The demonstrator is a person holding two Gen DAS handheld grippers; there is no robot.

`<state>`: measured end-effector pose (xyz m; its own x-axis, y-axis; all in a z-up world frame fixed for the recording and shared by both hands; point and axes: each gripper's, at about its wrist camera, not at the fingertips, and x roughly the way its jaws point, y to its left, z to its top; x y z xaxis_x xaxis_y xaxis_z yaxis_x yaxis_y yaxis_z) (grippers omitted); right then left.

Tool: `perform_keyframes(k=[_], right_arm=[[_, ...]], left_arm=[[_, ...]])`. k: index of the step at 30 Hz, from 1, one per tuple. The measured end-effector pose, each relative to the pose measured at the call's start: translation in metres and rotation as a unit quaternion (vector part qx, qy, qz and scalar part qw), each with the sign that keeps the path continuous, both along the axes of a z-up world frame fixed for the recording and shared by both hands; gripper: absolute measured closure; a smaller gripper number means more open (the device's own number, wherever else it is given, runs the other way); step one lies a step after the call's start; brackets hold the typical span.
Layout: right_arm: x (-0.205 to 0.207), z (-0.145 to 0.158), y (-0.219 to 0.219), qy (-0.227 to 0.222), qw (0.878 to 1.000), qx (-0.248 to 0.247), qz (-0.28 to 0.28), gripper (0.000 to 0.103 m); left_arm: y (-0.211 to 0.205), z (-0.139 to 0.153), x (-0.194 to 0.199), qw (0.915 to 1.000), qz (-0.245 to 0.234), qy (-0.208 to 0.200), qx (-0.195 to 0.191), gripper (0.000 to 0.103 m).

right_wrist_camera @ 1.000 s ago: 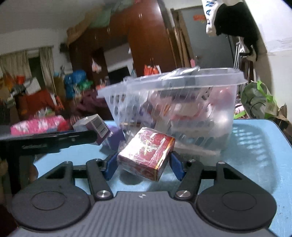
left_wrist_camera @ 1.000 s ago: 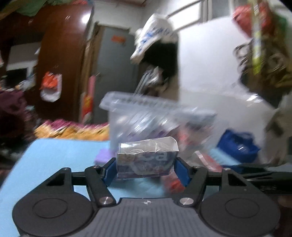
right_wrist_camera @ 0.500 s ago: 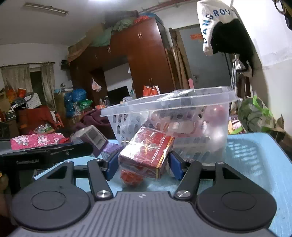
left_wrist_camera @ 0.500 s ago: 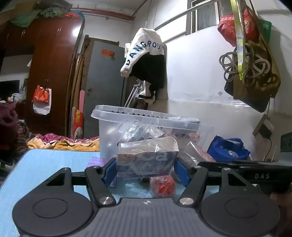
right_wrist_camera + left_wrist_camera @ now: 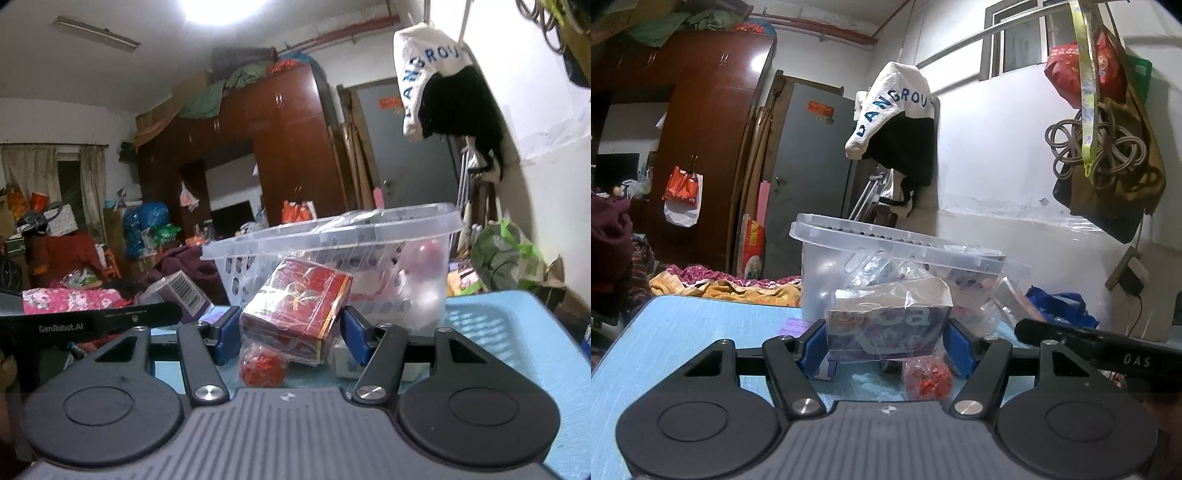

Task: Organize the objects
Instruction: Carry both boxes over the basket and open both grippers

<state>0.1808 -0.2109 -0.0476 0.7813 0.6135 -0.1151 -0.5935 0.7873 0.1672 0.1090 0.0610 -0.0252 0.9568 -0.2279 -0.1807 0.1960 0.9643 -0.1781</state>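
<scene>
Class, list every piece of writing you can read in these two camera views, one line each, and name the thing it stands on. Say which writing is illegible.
"DANGROU", cut off: white-and-black hanging garment.
"DAS": other gripper's black bar.
"GenRobot.AI": black bar.
Large "a": purple wrapped box in the left gripper.
Gold script: red box in the right gripper, unreadable.
Barcode digits: purple carton, too small.
Red door sticker: blurred.

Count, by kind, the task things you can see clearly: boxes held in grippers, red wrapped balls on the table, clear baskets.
Boxes held in grippers: 2, a purple box and a red box
Red wrapped balls on the blue table: 1
Clear baskets: 1
Total: 4
</scene>
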Motion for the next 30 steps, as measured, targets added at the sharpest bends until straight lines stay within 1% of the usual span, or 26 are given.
perform_keyframes(k=[5,7,9,10,12,13,14,15,17,19,20,21,22,23,24,26,27,28,30], right_arm=[[-0.006,0.001,0.001,-0.024,1.0,-0.002,-0.003,0.042],[-0.01,0.003,0.003,-0.036,0.999,-0.009,0.001,0.042],[-0.014,0.013,0.001,-0.048,0.999,-0.005,0.008,0.042],[-0.016,0.024,-0.001,-0.06,0.998,0.0,0.009,0.042],[-0.012,0.053,0.0,-0.086,0.996,-0.006,-0.003,0.042],[-0.005,0.072,0.004,-0.098,0.995,-0.018,-0.014,0.042],[0.004,0.086,0.008,-0.101,0.994,-0.03,-0.019,0.042],[0.02,0.102,0.013,-0.097,0.994,-0.047,-0.023,0.042],[0.052,0.118,0.023,-0.076,0.994,-0.071,-0.035,0.042],[0.085,0.124,0.032,-0.044,0.994,-0.09,-0.043,0.042],[0.098,0.122,0.036,-0.031,0.994,-0.099,-0.044,0.041],[0.108,0.119,0.041,-0.022,0.992,-0.111,-0.047,0.039],[0.116,0.116,0.046,-0.016,0.991,-0.124,-0.054,0.033],[0.12,0.113,0.05,-0.009,0.989,-0.135,-0.062,0.017],[0.119,0.111,0.051,-0.007,0.987,-0.141,-0.071,0.011],[0.106,0.111,0.046,-0.013,0.988,-0.133,-0.078,0.008],[0.094,0.111,0.037,-0.021,0.99,-0.117,-0.072,0.0],[0.078,0.11,0.027,-0.033,0.993,-0.097,-0.066,0.0],[0.048,0.104,0.005,-0.042,0.994,-0.066,-0.075,0.0]], left_arm=[[0.005,0.0,-0.004,0.9998,0.007,-0.014,-0.014,0.033],[0.01,0.003,-0.008,0.999,0.015,-0.025,-0.033,0.033],[0.017,0.017,-0.007,0.9973,0.004,-0.03,-0.066,0.033],[0.019,0.031,-0.004,0.9966,-0.002,-0.038,-0.073,0.033],[0.016,0.064,0.009,0.9968,0.001,-0.05,-0.062,0.033],[0.012,0.078,0.02,0.9976,0.009,-0.05,-0.048,0.033],[0.007,0.092,0.035,0.9983,0.018,-0.047,-0.029,0.033],[0.004,0.101,0.05,0.9988,0.025,-0.037,-0.019,0.033],[0.001,0.111,0.082,0.9995,0.023,-0.009,-0.017,0.033],[-0.003,0.11,0.109,0.9995,0.028,0.017,0.0,0.032],[-0.005,0.108,0.117,0.9991,0.035,0.021,0.012,0.03],[-0.008,0.104,0.128,0.9981,0.049,0.031,0.022,0.026],[-0.01,0.101,0.137,0.997,0.051,0.05,0.029,0.019],[-0.012,0.097,0.143,0.9961,0.051,0.064,0.033,0.019],[-0.013,0.095,0.141,0.9956,0.053,0.066,0.039,0.019],[-0.013,0.094,0.123,0.9966,0.052,0.044,0.047,0.018],[-0.013,0.095,0.109,0.9972,0.042,0.033,0.053,0.016],[-0.011,0.095,0.097,0.9972,0.037,0.03,0.057,0.014],[-0.007,0.089,0.065,0.9966,0.039,0.022,0.07,0.008]])
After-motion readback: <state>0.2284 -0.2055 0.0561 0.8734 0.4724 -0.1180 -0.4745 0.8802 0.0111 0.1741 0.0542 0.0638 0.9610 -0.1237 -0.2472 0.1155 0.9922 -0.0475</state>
